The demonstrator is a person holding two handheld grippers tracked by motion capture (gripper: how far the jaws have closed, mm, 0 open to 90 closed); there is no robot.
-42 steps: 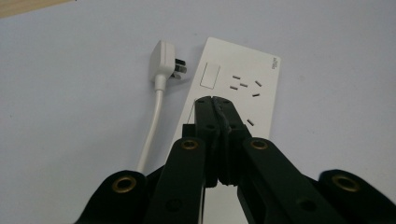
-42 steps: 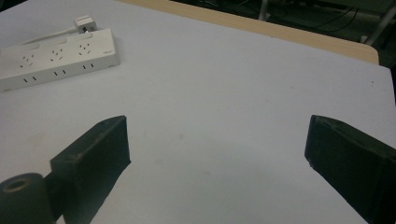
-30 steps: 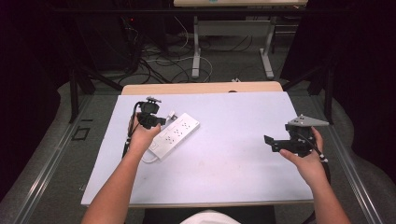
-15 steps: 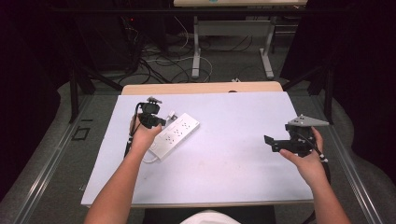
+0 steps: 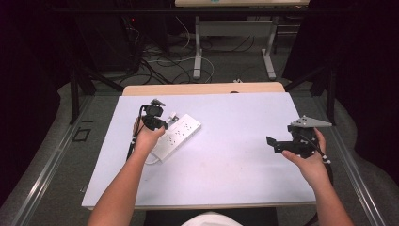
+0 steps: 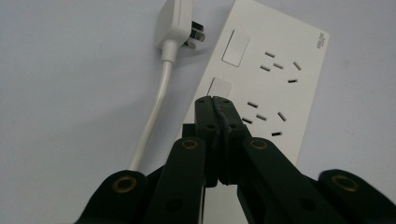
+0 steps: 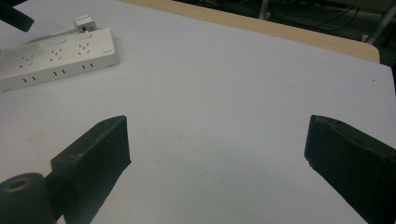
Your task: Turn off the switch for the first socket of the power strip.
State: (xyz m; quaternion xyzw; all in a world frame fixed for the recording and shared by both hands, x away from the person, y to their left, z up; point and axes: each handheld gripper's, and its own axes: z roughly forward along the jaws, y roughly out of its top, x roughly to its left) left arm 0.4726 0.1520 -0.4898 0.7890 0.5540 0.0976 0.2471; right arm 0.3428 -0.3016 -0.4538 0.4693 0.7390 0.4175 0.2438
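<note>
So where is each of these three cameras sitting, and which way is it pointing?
High view: above the person's side, facing forward and down on the table; both forearms show, with the left hand-held gripper and right hand-held gripper.
Left gripper view: rides the left hand-held gripper, looking down its shut jaws at the power strip and plug.
Right gripper view: rides the right hand-held gripper, looking across the table between its open jaws.
Shared: all three show the power strip.
</note>
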